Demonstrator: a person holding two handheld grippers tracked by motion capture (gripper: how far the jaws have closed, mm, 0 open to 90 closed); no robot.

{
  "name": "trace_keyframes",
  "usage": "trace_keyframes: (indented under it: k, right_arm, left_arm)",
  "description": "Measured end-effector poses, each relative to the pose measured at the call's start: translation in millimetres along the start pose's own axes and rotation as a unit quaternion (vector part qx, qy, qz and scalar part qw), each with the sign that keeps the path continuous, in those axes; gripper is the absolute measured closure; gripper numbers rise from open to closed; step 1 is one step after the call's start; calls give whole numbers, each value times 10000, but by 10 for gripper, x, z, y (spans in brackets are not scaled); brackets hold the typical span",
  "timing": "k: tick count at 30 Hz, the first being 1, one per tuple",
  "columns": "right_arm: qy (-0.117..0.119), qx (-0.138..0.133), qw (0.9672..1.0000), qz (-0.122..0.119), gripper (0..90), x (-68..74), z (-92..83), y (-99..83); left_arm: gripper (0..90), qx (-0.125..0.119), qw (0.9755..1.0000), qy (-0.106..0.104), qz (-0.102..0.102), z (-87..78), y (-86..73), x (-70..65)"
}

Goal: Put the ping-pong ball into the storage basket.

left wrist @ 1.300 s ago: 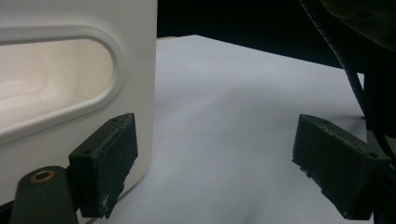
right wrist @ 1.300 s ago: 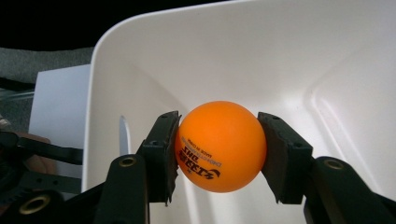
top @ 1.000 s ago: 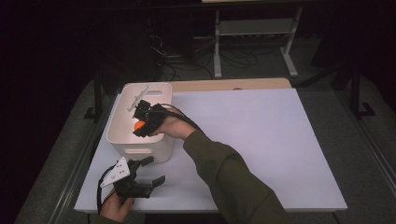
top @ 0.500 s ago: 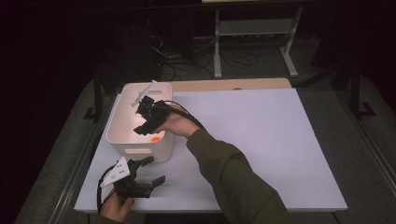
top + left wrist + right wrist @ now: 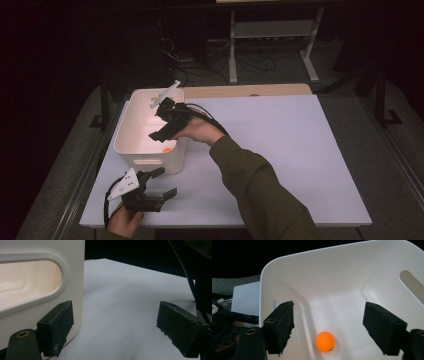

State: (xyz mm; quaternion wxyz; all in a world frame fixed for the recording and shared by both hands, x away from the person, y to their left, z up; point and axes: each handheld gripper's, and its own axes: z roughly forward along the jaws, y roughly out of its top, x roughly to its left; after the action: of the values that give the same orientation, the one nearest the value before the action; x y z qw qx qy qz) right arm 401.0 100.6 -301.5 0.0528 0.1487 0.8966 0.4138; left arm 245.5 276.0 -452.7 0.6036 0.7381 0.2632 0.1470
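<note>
Right gripper over white bin; jaws had just been opening, nothing between them. Orange ball lay on bin floor below fingertips, apart: drop judged done. Left gripper spread, empty, beside bin wall. Withdrawal left.

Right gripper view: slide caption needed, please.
Right gripper, jaws open, above an orange ball lying in the white bin.

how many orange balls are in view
1: an orange ball lies on the floor of the white bin, near its front wall; part of the bin floor is hidden behind the right gripper.
</note>
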Motion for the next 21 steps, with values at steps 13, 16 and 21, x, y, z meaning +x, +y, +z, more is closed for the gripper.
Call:
trace_keyframes:
  k: [13,16,21]
  right_arm:
    - [-382,-452,9979,248,6,-110,-197,-142]
    - [-444,-470,9975,287,3,-139,-241,-184]
    - [-479,-482,9972,306,3,-162,-302,-235]
  left_arm:
    - [139,2,10000,4,-6,2,0,2]
    - [139,-7,10000,9,-19,4,0,-1]
    - [139,1,10000,10,-13,5,0,0]
